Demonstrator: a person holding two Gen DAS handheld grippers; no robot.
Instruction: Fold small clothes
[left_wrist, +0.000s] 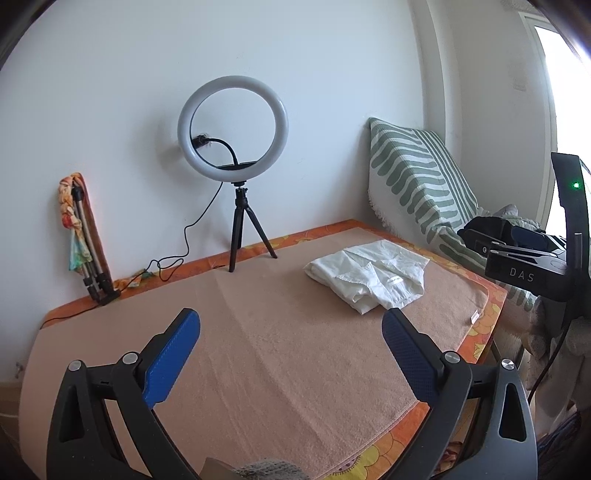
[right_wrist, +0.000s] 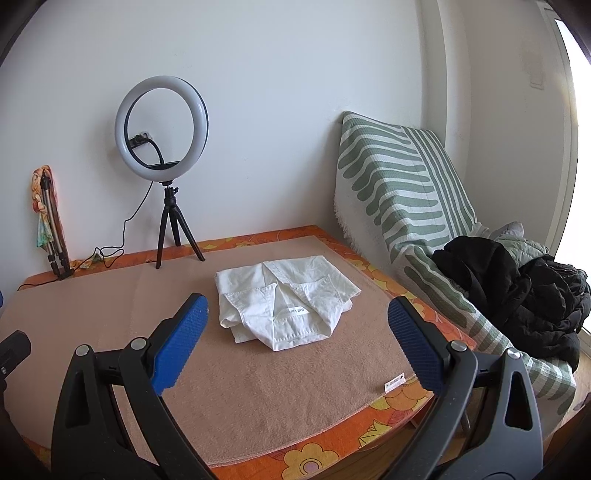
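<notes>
White shirt (right_wrist: 286, 299) lies folded at frame centre, both the left gripper (left_wrist: 291, 325) and right gripper (right_wrist: 297, 314) wide and empty, so folding looks finished; next comes probably a final tidy.

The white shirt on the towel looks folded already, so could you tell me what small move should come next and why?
Probably ease the right gripper forward toward the white shirt. Both grippers are open and empty, and the shirt lies directly ahead of it, while the left gripper is off to its side.

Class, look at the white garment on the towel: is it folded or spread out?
Folded. The white garment lies as a compact layered bundle, edges tucked over, on the towel.
</notes>
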